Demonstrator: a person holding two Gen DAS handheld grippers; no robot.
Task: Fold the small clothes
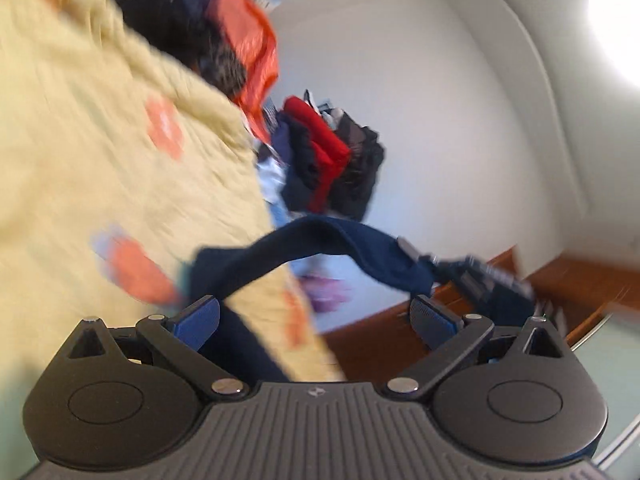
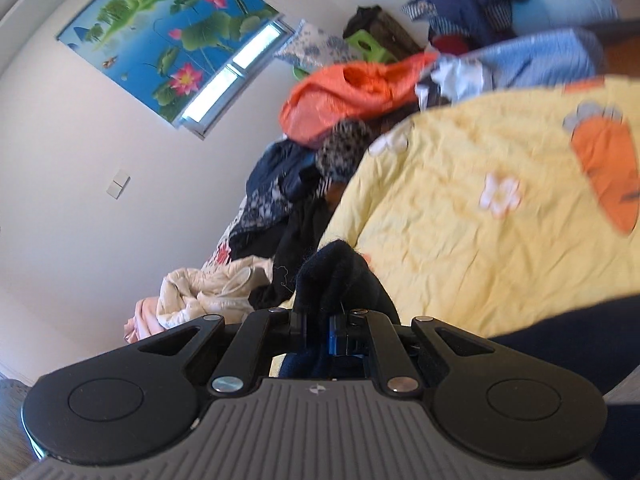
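Pinching one end of the navy garment (image 2: 336, 272), the right gripper (image 2: 318, 330) lifts it for folding while the left gripper (image 1: 316, 316) gapes beneath its span

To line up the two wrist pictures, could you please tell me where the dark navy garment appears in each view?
Left wrist: the dark navy garment arches across the lower middle, ahead of the open left gripper, up to the other gripper at right.
Right wrist: it bunches at bottom centre, pinched in the right gripper.
Shared landmark: the yellow carrot-print quilt.
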